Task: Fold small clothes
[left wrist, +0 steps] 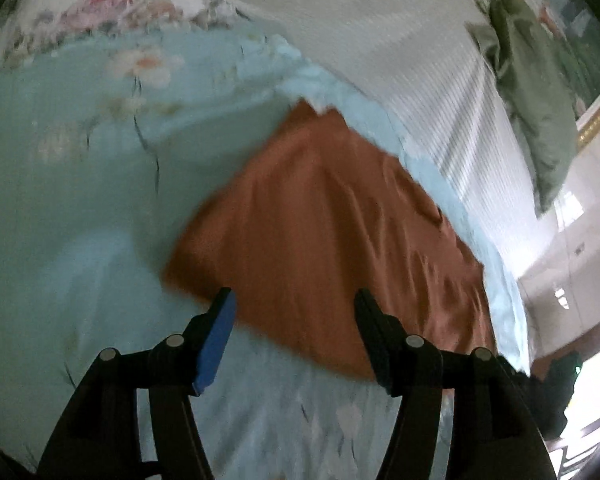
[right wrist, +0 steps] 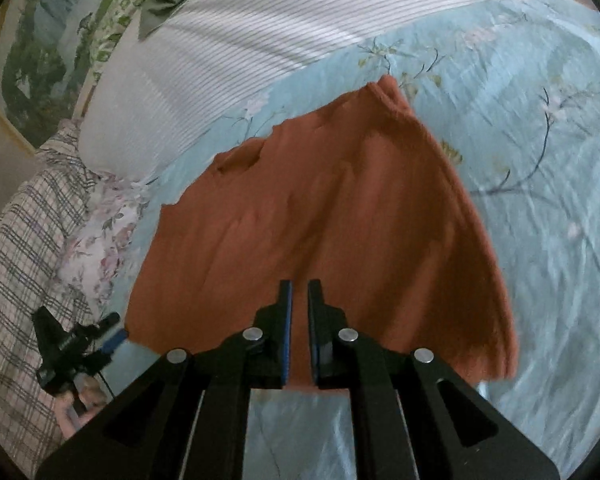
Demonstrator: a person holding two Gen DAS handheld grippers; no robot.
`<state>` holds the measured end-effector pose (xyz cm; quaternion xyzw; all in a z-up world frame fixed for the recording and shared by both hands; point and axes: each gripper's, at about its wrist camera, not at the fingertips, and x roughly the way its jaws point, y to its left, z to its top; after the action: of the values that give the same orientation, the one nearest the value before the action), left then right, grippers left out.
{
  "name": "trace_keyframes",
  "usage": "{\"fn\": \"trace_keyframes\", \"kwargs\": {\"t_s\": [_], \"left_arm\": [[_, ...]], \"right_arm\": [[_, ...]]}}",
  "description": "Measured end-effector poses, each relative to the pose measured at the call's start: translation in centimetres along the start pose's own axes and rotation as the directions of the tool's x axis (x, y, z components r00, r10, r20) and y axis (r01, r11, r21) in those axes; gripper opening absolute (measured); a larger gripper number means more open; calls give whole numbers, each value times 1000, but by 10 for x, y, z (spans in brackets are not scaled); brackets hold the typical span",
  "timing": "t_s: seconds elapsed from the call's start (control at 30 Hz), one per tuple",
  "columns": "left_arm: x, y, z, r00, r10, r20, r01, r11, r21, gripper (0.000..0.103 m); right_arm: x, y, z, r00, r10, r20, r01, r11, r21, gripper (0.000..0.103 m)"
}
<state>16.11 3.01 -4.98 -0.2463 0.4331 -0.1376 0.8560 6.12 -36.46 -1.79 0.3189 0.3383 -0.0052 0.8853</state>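
Rust-orange cloth garment (right wrist: 320,220) is lying spread on the pale blue flowered bed cover (right wrist: 540,184), filling the centre of both frames. Left hand-held gripper (left wrist: 294,300) is hovering with jaws apart over the near edge. Right hand-held gripper (right wrist: 299,292) is showing only a narrow gap, with nothing visibly between. Judging so, first fold is not begun; next, both must pinch the near hem.
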Motion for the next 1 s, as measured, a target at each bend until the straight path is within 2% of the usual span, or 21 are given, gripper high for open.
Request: {"fn": "trace_keyframes", "kwargs": {"t_s": [0.03,0.1,0.23,0.33,0.5,0.63,0.8,0.87,0.9,1.0], "left_arm": [[1,0,-7,1000,-13,-11,13,1000,-7,62],[2,0,-21,999,-30,-31,29,999,-19,63],[14,-1,-36,997,-53,-63,51,998,-39,63],[21,0,-37,997,-63,-49,59,996,-67,63],[37,11,-17,997,-77,-5,75,987,-144,63],[47,23,6,998,-54,34,60,976,-209,59],[58,27,24,998,-15,58,28,975,-220,40],[59,29,28,998,-30,54,41,975,-218,20],[57,28,31,997,-42,58,54,975,-215,16],[42,10,34,994,-45,97,57,990,-128,8]], "right_arm": [[-1,1,-3,1000,7,-3,-7,1000,3,52],[-6,4,-9,999,29,18,-29,1000,-4,76],[-11,11,-20,999,48,19,-47,999,-21,76],[-13,11,-24,998,54,11,-54,998,-21,76],[-14,8,-29,998,55,-2,-55,998,-12,76],[-13,4,-30,999,53,-6,-53,999,-5,76],[-9,-1,-26,998,61,-16,-61,998,-2,76],[-8,-2,-25,998,67,-22,-67,998,-1,76],[-8,-1,-26,998,66,-21,-66,998,0,76],[-7,0,-23,997,69,-33,-70,997,-14,76]]}}
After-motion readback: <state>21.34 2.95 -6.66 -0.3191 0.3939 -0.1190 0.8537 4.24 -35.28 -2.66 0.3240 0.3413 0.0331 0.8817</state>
